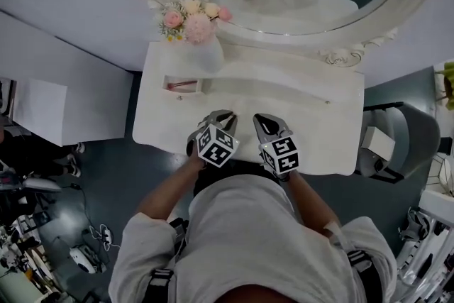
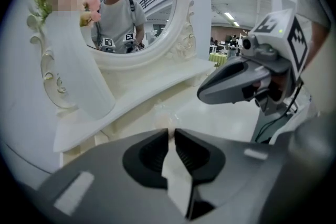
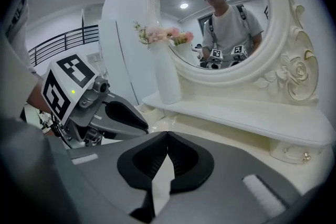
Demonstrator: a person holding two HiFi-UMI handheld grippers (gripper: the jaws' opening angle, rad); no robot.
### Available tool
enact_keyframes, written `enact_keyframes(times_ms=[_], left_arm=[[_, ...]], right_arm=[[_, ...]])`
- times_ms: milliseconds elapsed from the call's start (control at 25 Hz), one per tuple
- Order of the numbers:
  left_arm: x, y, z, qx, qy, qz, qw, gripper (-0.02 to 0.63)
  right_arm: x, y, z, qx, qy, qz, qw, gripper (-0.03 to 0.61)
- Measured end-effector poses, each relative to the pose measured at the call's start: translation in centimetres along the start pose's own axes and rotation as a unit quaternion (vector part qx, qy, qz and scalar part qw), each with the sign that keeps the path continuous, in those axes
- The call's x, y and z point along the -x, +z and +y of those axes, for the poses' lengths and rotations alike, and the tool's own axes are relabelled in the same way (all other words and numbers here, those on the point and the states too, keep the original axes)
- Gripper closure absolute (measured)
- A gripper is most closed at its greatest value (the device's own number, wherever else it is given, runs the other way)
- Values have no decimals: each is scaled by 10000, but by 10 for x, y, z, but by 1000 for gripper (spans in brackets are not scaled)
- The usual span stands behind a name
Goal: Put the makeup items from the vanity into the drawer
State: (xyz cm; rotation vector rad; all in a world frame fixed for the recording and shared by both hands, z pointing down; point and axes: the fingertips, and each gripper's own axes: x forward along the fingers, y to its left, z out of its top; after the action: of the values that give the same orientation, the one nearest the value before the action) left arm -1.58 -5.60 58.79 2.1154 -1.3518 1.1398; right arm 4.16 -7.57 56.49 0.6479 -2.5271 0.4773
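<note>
A slim reddish makeup item [image 1: 183,85] lies inside the small open drawer [image 1: 201,86] at the counter's [image 1: 298,106] left, just beside the flower vase [image 1: 201,53]. I can make out no other makeup on the top. The left gripper [image 2: 171,131] is empty, its jaws a thin slit apart. The right gripper [image 3: 167,135] is pressed together on nothing. Both hang near the counter's front edge. The stowing looks done, so the next move likely calls for pushing that drawer closed.

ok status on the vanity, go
Left gripper jaws a slit apart, empty; right gripper shut, empty. Drawer open, reddish item inside. Vase of flowers just beyond it.
</note>
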Motion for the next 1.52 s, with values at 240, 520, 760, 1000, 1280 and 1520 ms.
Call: enact_keyframes(times_ms=[240, 520, 760, 1000, 1280, 1520], left_arm=[[25, -22, 30, 190, 169, -30, 9997, 574], [45, -46, 65, 427, 259, -68, 9987, 574], [57, -60, 88, 292, 197, -50, 9994, 574], [72, -64, 105, 17, 66, -66, 10000, 574], [80, -67, 130, -602, -324, -133, 9976, 574], [87, -75, 145, -1332, -798, -21, 9879, 575]], right_arm=[[-32, 20, 37, 220, 337, 18, 9992, 577], [-68, 39, 72, 383, 597, 70, 9975, 578], [-92, 52, 90, 423, 690, 104, 9967, 577], [-105, 62, 100, 387, 674, 136, 9969, 577], [-118, 71, 98, -16, 115, 5, 9999, 578], [-124, 73, 110, -460, -316, -156, 9983, 578]])
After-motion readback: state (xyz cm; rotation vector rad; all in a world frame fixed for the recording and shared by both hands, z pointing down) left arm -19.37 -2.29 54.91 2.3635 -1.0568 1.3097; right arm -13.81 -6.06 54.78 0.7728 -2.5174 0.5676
